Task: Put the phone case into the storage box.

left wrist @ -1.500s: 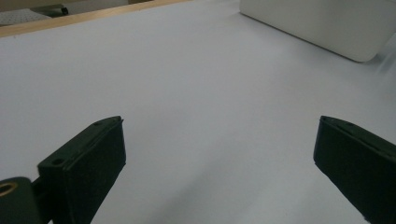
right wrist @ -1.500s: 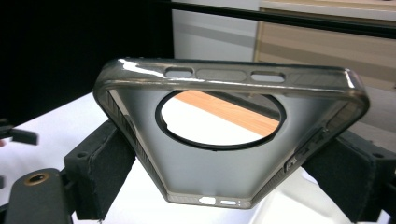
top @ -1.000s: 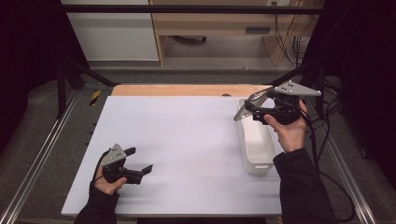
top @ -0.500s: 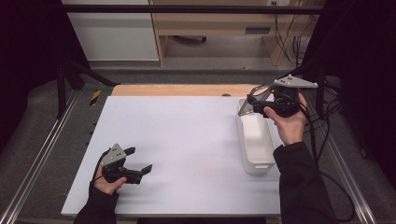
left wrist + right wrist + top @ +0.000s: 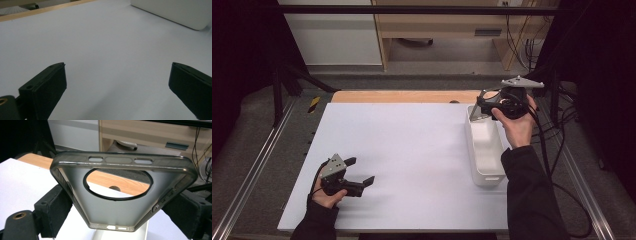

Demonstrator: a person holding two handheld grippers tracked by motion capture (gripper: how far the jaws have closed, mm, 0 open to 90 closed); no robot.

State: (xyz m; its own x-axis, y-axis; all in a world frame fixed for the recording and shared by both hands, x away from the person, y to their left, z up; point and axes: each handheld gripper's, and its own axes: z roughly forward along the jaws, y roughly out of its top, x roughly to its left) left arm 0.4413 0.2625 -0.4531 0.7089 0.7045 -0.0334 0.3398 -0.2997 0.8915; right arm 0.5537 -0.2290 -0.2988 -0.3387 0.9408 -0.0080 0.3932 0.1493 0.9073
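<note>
My right gripper (image 5: 484, 105) is shut on a smoky translucent phone case (image 5: 478, 111), held in the air over the far end of a long white bin (image 5: 486, 176). In the right gripper view the phone case (image 5: 117, 216) spans the two jaws, its round camera hole toward the top. Near the table's front left corner my left gripper (image 5: 361, 170) rests low over the white tabletop (image 5: 412, 150), open with nothing between its jaws. From the left gripper view (image 5: 117, 82) the white bin (image 5: 175, 12) shows far off at the top right.
A wooden strip (image 5: 402, 96) runs along the table's far edge, with a cabinet and shelf behind it. Metal rails (image 5: 257, 165) flank both sides. Cables (image 5: 562, 150) trail at the right.
The right gripper has lifted slightly and moved toward the far edge with the phone case. The left gripper has stayed put.
</note>
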